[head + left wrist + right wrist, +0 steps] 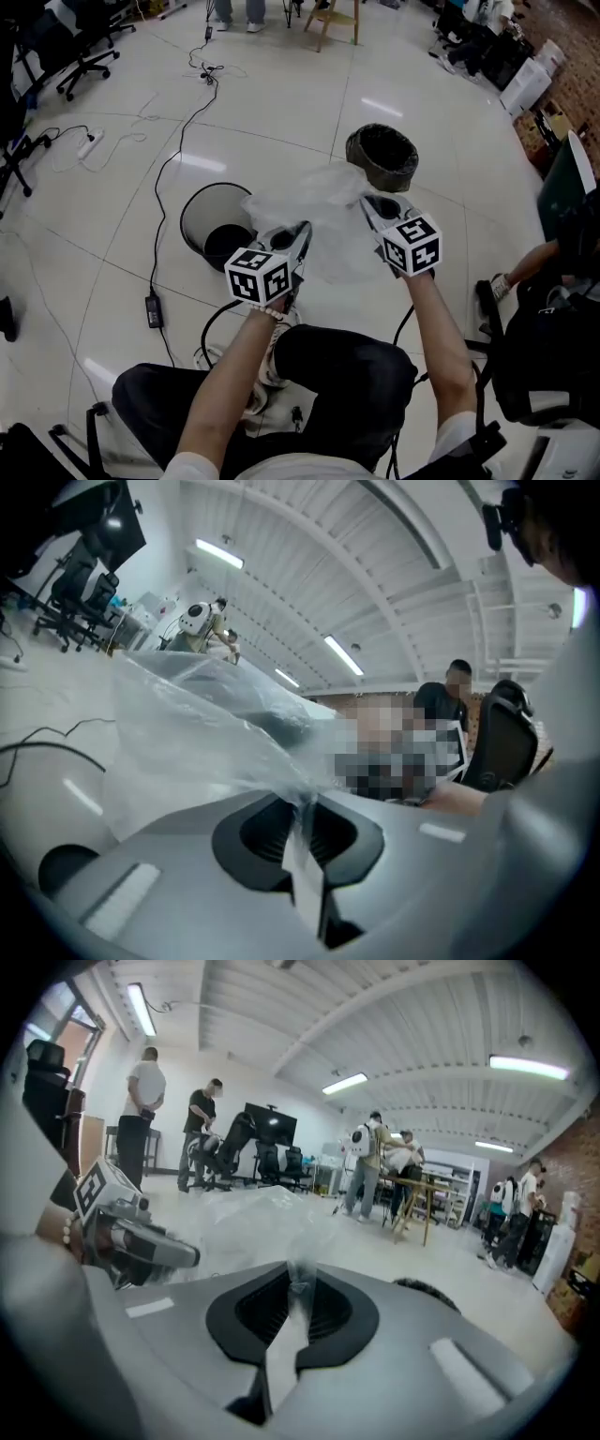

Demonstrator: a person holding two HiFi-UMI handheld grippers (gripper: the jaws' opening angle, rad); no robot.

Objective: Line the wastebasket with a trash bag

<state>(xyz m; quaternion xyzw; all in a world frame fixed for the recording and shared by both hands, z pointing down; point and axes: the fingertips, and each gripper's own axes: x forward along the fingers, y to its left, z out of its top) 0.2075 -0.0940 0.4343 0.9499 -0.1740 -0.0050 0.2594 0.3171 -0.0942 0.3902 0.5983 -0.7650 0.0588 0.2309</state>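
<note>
A clear, thin trash bag [314, 208] is stretched in the air between my two grippers, above the floor. My left gripper [302, 232] is shut on the bag's near left edge, and the film [202, 724] bunches into its closed jaws. On the right, my right gripper [367, 204] is shut on the bag's other edge; the plastic [246, 1213] runs from its jaws toward the left gripper [141, 1241]. A round wastebasket [214, 223] with a dark inside stands on the floor at the left, below the bag. A second, black mesh wastebasket [382, 156] stands farther off on the right.
A black cable [171, 169] runs across the pale floor past the left wastebasket to a power brick [154, 310]. Office chairs [70, 52] stand at the far left, a wooden stool [333, 21] at the top. A seated person's foot [494, 286] is at the right.
</note>
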